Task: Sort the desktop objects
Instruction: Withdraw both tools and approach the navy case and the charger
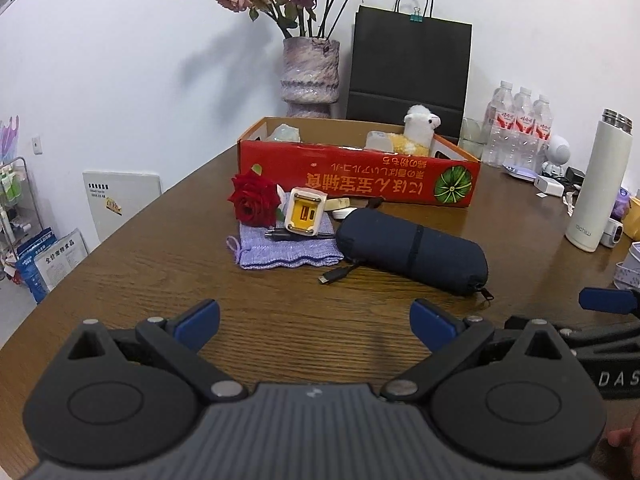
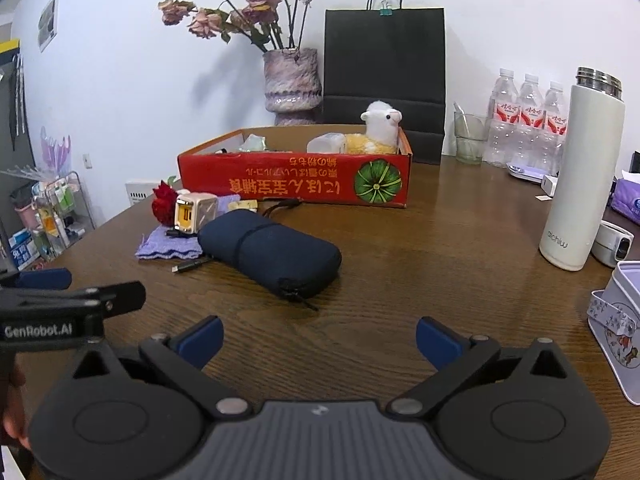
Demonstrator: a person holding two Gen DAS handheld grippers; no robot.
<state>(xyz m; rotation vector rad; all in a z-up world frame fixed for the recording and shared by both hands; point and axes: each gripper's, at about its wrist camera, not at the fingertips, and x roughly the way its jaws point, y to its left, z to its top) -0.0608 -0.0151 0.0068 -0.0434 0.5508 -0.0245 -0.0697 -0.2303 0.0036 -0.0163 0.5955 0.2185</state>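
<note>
A red cardboard box [image 1: 360, 174] [image 2: 296, 184] stands mid-table and holds a plush alpaca [image 1: 416, 130] [image 2: 378, 126] and small items. In front of it lie a red rose [image 1: 254, 200] [image 2: 162, 204], a white-and-yellow charger cube [image 1: 305, 216] [image 2: 190, 212] on a purple knitted cloth [image 1: 284, 254] [image 2: 166, 248], a dark blue zip pouch [image 1: 412, 250] [image 2: 272, 252] and a black cable plug [image 1: 334, 276] [image 2: 188, 266]. My left gripper [image 1: 315, 326] is open and empty, short of the pouch. My right gripper [image 2: 319, 340] is open and empty beside it.
A vase of dried roses [image 1: 310, 76] [image 2: 292, 84] and a black paper bag [image 1: 408, 68] [image 2: 384, 64] stand behind the box. Water bottles [image 1: 520, 128] [image 2: 528, 120], a white thermos [image 1: 598, 184] [image 2: 580, 172] and a decorated tin [image 2: 620, 328] stand on the right. The table edge runs along the left.
</note>
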